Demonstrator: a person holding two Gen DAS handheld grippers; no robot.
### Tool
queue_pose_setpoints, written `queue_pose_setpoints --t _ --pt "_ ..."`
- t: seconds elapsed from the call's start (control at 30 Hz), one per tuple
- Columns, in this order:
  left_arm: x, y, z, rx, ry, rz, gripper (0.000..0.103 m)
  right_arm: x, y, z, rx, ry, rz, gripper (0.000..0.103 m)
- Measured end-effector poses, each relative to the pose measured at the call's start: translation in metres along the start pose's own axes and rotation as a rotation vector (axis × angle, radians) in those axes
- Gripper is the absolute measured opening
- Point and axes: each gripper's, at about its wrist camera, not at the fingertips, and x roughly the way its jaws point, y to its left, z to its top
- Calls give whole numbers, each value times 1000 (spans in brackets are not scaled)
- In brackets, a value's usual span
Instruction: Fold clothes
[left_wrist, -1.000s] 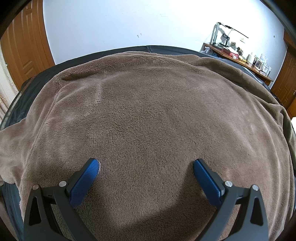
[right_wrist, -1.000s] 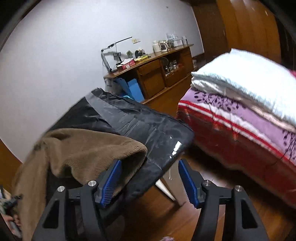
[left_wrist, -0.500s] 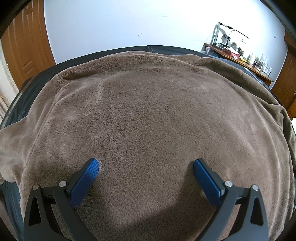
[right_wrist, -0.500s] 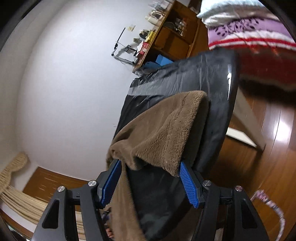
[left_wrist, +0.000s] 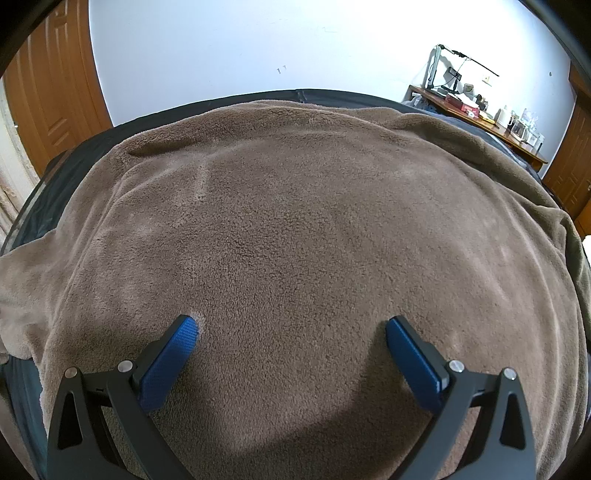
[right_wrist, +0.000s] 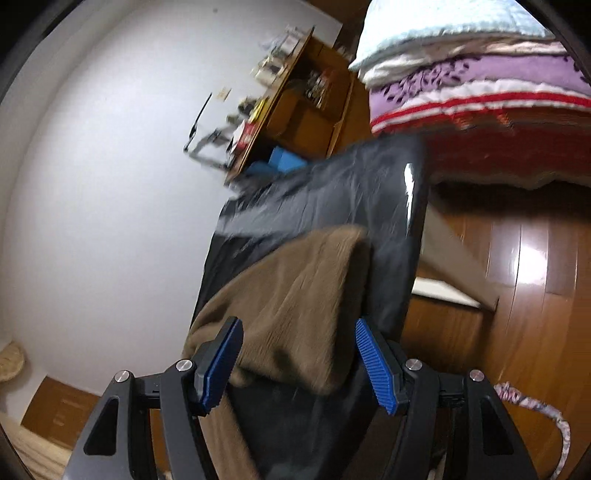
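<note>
A brown fleece garment (left_wrist: 303, 236) lies spread over a black-covered table (left_wrist: 92, 144), filling most of the left wrist view. My left gripper (left_wrist: 290, 328) stands open just above the fleece near its front edge, its blue pads wide apart with nothing pinched. In the right wrist view, which is rolled and blurred, one end of the garment (right_wrist: 306, 291) hangs over the table's corner (right_wrist: 388, 192). My right gripper (right_wrist: 299, 336) is open, and this fleece end lies between its blue fingers (right_wrist: 376, 362) without being pressed.
A wooden desk (left_wrist: 480, 114) with a lamp and small items stands against the white wall. A bed with stacked quilts (right_wrist: 476, 85) is beyond the table corner. Wooden floor (right_wrist: 524, 288) lies below, with a patterned cord (right_wrist: 532, 410) on it. A wooden door (left_wrist: 48, 96) is at left.
The right gripper has rolled and dropped toward the table corner, so the hanging fleece end now sits between its fingers. The left gripper has stayed still.
</note>
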Motion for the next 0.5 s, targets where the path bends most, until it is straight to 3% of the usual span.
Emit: queue_pose_setpoints --t 0.13,0.23,0.4,0.5 --pt "0 0 0 0 -1 1 102 14 -2 21 20 14 62 65" --pt "0 -1 -1 0 -1 3 102 22 0 28 -5 8 34 59" --pt "-1 -2 -1 -1 0 4 102 37 -2 34 -21 -15 -44 22" --pt "-2 -4 -1 -6 0 2 102 39 4 34 -54 -37 -66 17"
